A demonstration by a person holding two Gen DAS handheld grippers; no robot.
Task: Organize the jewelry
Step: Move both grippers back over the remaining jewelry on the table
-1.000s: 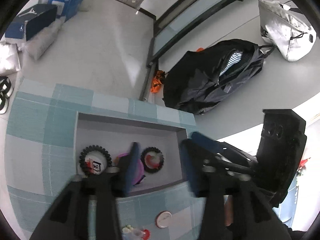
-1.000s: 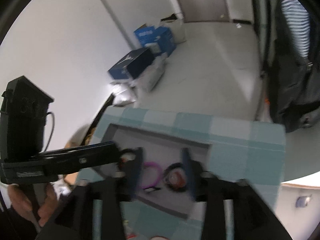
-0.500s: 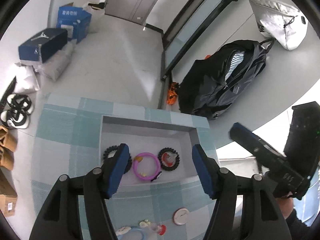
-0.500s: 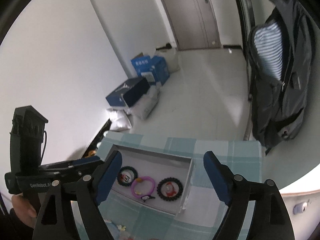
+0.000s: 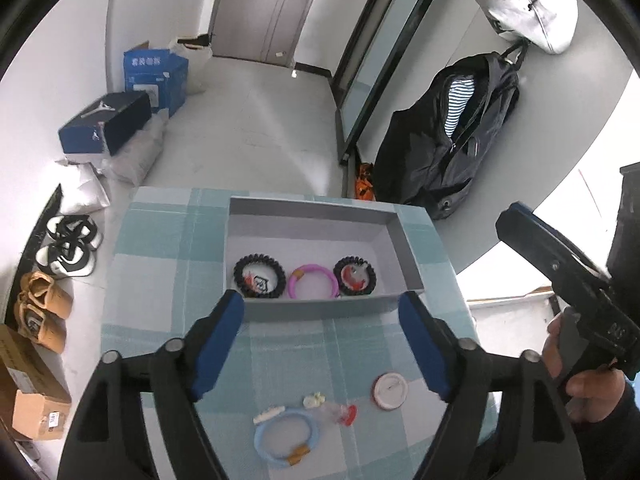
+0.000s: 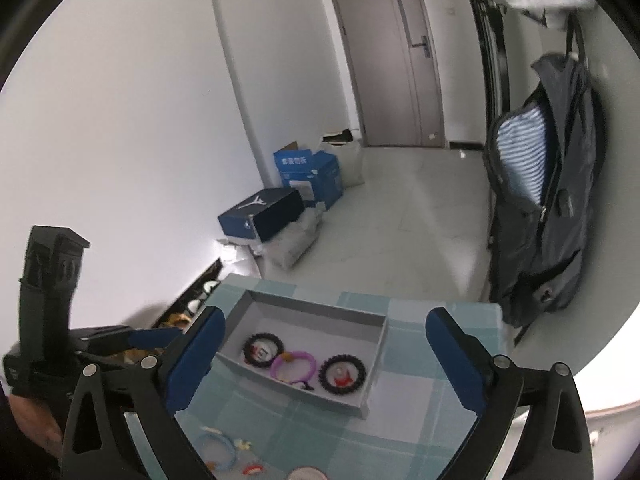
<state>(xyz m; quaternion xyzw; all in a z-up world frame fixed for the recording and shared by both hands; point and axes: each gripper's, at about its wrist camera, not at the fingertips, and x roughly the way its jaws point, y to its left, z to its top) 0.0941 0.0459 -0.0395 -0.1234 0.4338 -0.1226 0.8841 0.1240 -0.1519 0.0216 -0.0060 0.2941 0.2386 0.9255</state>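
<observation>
Blue-padded and spread wide, my left claw (image 5: 322,334) hung above the checked teal cloth of the desk (image 5: 160,248), gripping nothing, its fingertips level with the near wall of the grey tray (image 5: 312,308). My right claw (image 6: 324,354) was likewise released and empty, held high and off to the right, looking down on the same tray. Inside the tray, along its near wall, lay three pieces in a row: a black beaded bracelet (image 5: 259,276), a pink bangle (image 5: 313,281) just beside it, and a second black bracelet (image 5: 354,275). Outside the tray, on the cloth nearer me, I saw a light blue bangle (image 5: 286,437), a small red and white trinket (image 5: 340,413) and a round white disc (image 5: 390,391).
</observation>
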